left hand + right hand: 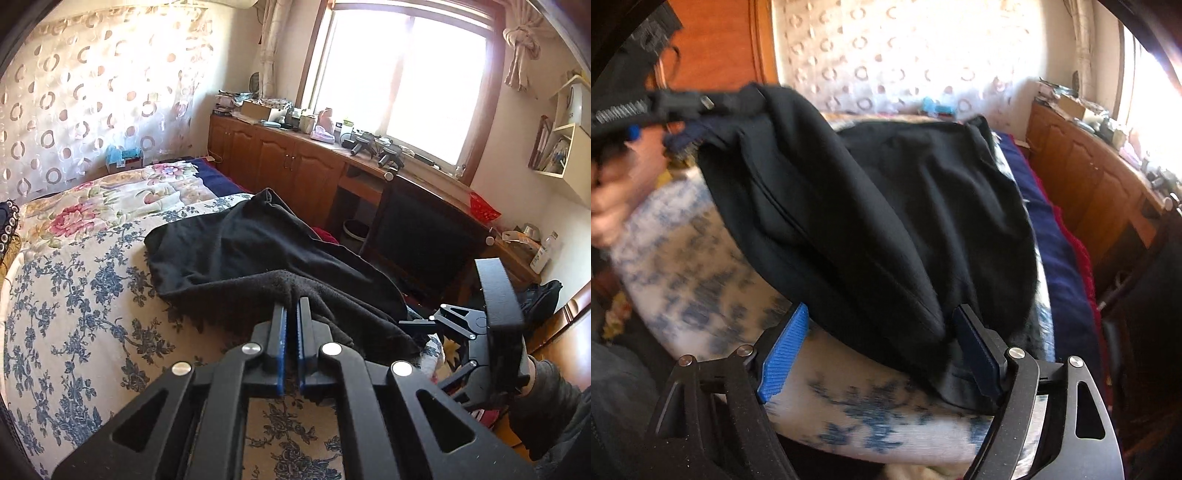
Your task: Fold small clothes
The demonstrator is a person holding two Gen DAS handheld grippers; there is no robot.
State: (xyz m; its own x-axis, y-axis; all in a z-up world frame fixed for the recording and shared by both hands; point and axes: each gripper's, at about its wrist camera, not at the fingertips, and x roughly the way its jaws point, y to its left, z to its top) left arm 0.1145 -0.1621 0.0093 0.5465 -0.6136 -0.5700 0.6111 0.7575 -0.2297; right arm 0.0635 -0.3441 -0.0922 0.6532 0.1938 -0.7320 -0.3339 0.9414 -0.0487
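A black garment (pixel 258 251) lies across the bed, its near edge raised off the sheet. My left gripper (pixel 291 304) is shut on that fleecy near edge. In the right wrist view the left gripper (pixel 701 101) holds the corner up at the top left, a hand (pixel 605 206) behind it. My right gripper (pixel 882 328) stands open, its blue pads (pixel 785 350) wide apart on either side of the black garment's (pixel 886 206) lower end, not pressing on it. The right gripper (pixel 458 314) also shows at the bed's right edge.
The bed wears a blue floral sheet (pixel 74 295), with a pink floral quilt (pixel 110 199) at its far end. A navy blanket (pixel 1060 266) hangs along the right side. Beyond are a black chair (pixel 424 229) and a cluttered wooden cabinet (pixel 288 162) under the window.
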